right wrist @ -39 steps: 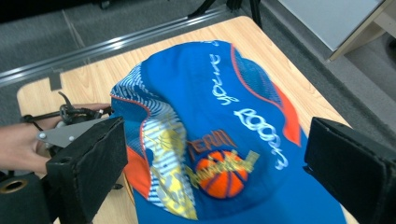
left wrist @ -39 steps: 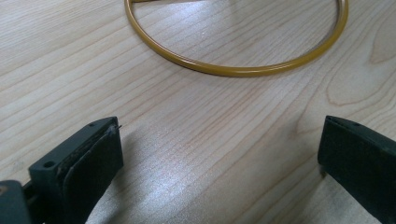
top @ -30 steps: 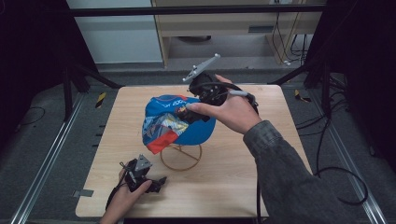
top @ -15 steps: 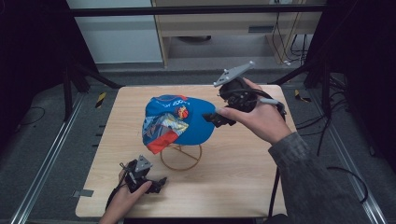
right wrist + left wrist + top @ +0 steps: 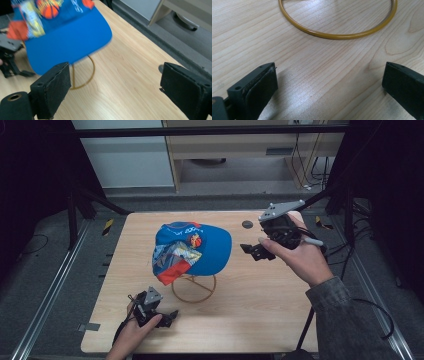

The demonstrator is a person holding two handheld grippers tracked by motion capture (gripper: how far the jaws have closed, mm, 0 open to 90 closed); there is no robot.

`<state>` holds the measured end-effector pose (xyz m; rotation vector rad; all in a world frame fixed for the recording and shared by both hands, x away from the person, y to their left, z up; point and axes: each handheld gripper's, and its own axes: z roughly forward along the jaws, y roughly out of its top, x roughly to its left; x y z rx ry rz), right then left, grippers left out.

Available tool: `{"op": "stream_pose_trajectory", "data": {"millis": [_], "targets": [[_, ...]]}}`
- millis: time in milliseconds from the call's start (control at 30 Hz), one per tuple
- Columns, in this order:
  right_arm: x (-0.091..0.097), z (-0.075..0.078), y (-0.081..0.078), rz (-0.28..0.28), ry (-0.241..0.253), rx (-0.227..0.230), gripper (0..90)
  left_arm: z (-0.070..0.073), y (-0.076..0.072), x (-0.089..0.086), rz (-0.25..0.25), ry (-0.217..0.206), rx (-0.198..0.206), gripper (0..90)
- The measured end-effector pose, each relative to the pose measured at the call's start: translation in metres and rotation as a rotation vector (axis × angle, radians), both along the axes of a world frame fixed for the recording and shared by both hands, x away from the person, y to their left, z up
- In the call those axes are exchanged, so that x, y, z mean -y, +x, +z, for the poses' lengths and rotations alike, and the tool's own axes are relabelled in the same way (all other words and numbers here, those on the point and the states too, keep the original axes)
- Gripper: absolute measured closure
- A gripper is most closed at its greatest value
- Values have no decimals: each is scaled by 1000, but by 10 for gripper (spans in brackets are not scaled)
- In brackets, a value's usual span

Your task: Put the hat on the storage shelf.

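Note:
A blue cap (image 5: 197, 247) with a colourful printed panel sits on a thin yellow wire stand whose ring base (image 5: 194, 288) lies on the wooden table (image 5: 270, 320). My right gripper (image 5: 251, 252) hangs open just right of the cap's brim, apart from it. In the right gripper view the cap (image 5: 67, 32) and stand (image 5: 86, 72) lie ahead of my right gripper (image 5: 112, 87), left of the gap between its wide-apart jaws. My left gripper (image 5: 170, 317) rests open on the table near the front edge; in the left gripper view my left gripper (image 5: 327, 87) faces the yellow ring (image 5: 337, 35).
A small dark round mark (image 5: 247, 224) is on the table behind the right gripper. Black frame posts (image 5: 75, 205) stand at both sides, and a wooden cabinet (image 5: 240, 150) stands beyond the far edge. A cable (image 5: 370, 310) trails off the table's right side.
My right gripper has drawn back to the right, from over the cap to beside its brim, and is now clear of it. The left gripper has stayed put.

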<state>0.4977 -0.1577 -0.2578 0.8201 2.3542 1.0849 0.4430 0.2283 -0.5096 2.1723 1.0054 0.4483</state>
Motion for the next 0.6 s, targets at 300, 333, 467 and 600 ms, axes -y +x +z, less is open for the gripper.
{"op": "stream_pose_trajectory", "data": {"millis": [300,333,467,600], "targets": [[22,-42,0,-57,-41,25,115,0,-1,-1,-6,-2,-6,0],[25,-48,0,-67,-37,19,116,0,-1,-1,-6,-3,-6,0],[33,-71,1,-91,-22,1,127,0,-1,-1,-6,-3,-6,0],[35,-85,-2,-86,-10,-17,127,0,-1,-1,-6,-3,-5,0]]}}
